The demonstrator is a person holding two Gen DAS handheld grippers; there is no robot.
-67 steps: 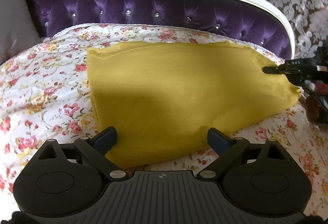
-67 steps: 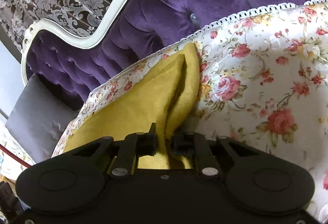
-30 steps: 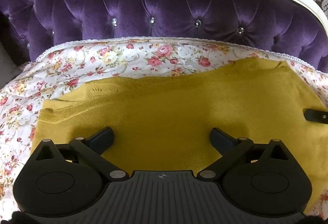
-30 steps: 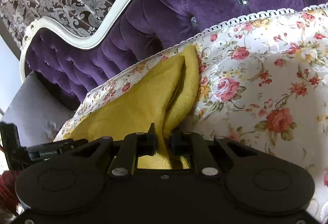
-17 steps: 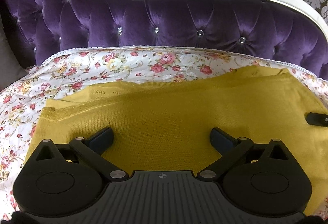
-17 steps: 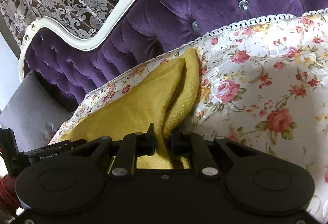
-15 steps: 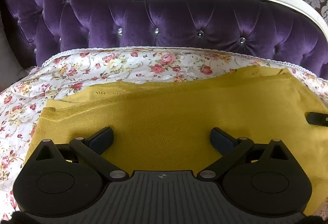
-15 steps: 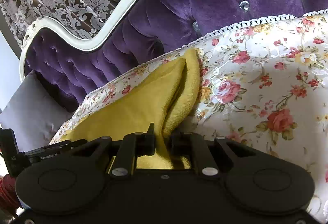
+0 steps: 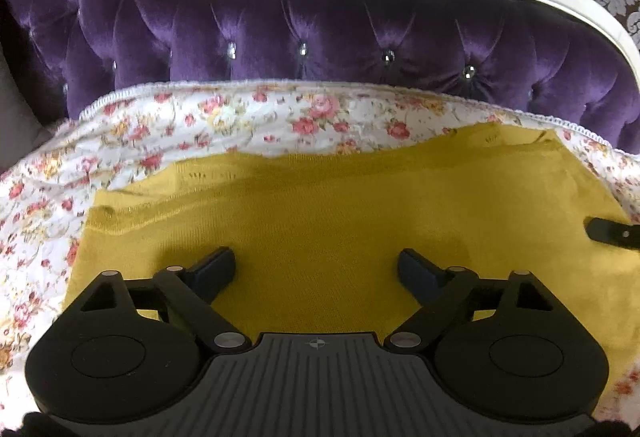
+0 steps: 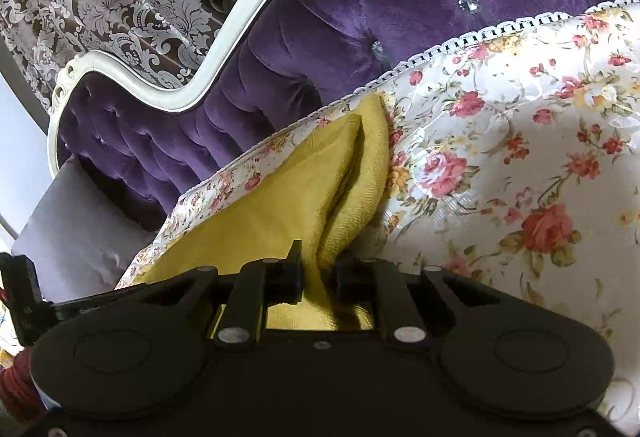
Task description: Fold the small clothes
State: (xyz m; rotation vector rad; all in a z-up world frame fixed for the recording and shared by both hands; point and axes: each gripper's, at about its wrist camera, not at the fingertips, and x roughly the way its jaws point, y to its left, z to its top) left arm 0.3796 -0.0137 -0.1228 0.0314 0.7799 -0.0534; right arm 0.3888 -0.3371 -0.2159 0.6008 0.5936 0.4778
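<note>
The garment [image 9: 344, 213] lies on the bedspread [image 9: 168, 125]; the headboard [image 9: 320, 33] stands behind.

- Left gripper [image 9: 316, 269]: black body, ribbed grey centre plate with crosshair mark, silver pivot screws, dark blue finger pads [image 9: 212, 269].
- Right gripper [image 10: 318, 273]: black linkages, silver screws, round side housings.

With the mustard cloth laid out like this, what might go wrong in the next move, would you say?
1. The right hand-held gripper pinches only one edge of the mustard-yellow knitted garment; a quick pull could slip it free.
2. The left hand-held gripper is open above the cloth, so nothing pins it and the whole piece may slide on the glossy floral bedspread.
</note>
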